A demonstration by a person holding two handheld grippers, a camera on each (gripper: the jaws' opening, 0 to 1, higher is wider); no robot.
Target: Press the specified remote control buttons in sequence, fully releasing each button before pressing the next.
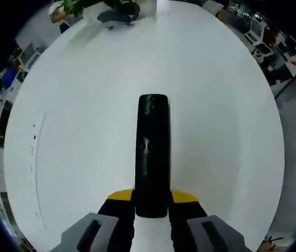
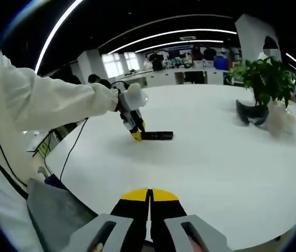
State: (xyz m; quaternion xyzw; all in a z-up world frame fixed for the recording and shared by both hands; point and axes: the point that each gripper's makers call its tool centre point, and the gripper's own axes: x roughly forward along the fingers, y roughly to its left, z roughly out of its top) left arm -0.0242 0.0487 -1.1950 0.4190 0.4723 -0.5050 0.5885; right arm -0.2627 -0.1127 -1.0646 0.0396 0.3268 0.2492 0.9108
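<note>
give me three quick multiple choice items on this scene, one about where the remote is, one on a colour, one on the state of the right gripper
1. Where is the remote control?
A. between the left gripper's jaws on the white table
B. beside the potted plant
C. on the floor

2. What colour are the left gripper's jaw tips?
A. red
B. yellow
C. green

3. What state is the right gripper in?
A. shut on the remote
B. wide open
C. shut, holding nothing

Answers:
1 A, the left gripper view shows the remote's near end between the jaws.
2 B, yellow shows on both sides of the remote.
3 C, in the right gripper view its jaws meet with nothing between them.
</note>
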